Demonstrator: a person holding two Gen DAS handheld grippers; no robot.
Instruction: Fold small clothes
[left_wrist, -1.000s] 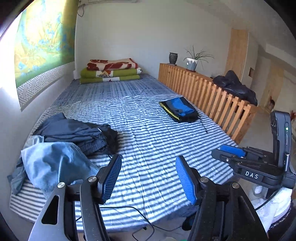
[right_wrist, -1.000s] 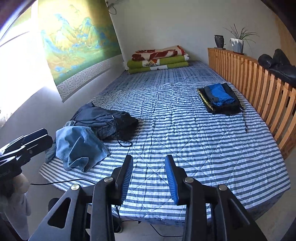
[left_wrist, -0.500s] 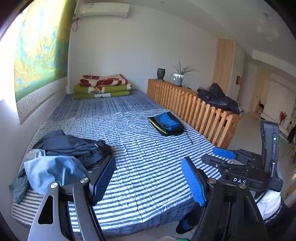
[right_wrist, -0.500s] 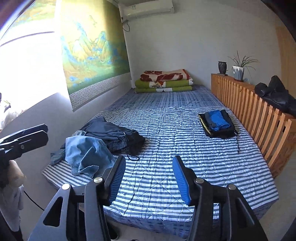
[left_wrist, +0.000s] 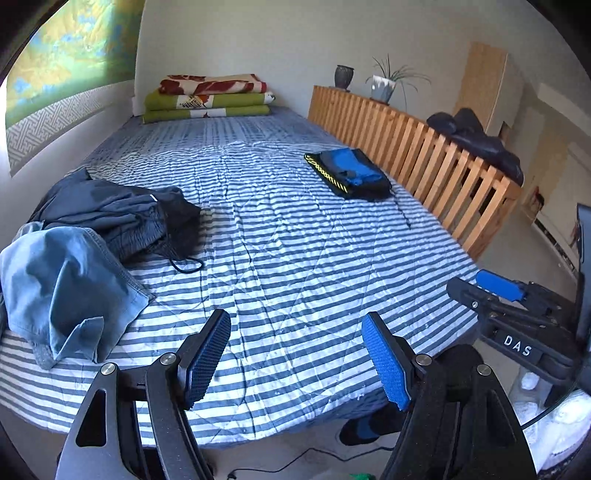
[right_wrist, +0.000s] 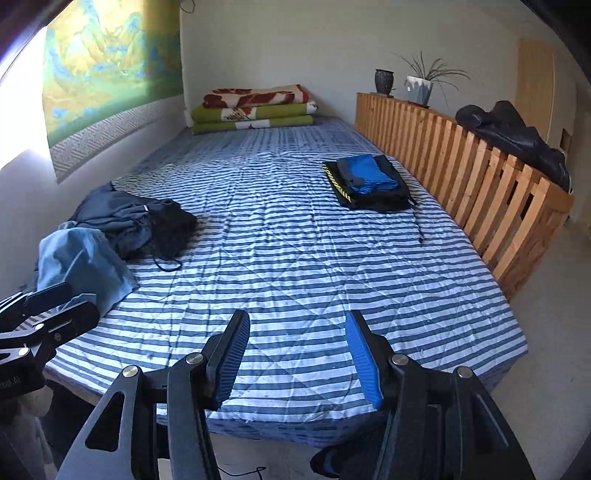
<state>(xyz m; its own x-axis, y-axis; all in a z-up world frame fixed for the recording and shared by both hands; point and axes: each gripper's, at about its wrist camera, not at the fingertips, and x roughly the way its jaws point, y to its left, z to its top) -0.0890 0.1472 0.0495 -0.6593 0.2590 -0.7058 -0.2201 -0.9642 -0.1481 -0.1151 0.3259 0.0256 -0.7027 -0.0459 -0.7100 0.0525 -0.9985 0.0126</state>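
My left claw (left_wrist: 295, 354): open, empty, above the bed (left_wrist: 295, 240) edge
My right claw (right_wrist: 297, 354): open, empty
Unfolded clothes (left_wrist: 92, 236): heaped left
Folded pile (left_wrist: 349, 175): right, by the rail

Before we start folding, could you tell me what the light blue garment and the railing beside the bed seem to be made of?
Light blue garment: probably denim, given its faded, matte look and stitched hem. Railing: bare, light wood, with evenly spaced slats in a warm, natural tone.
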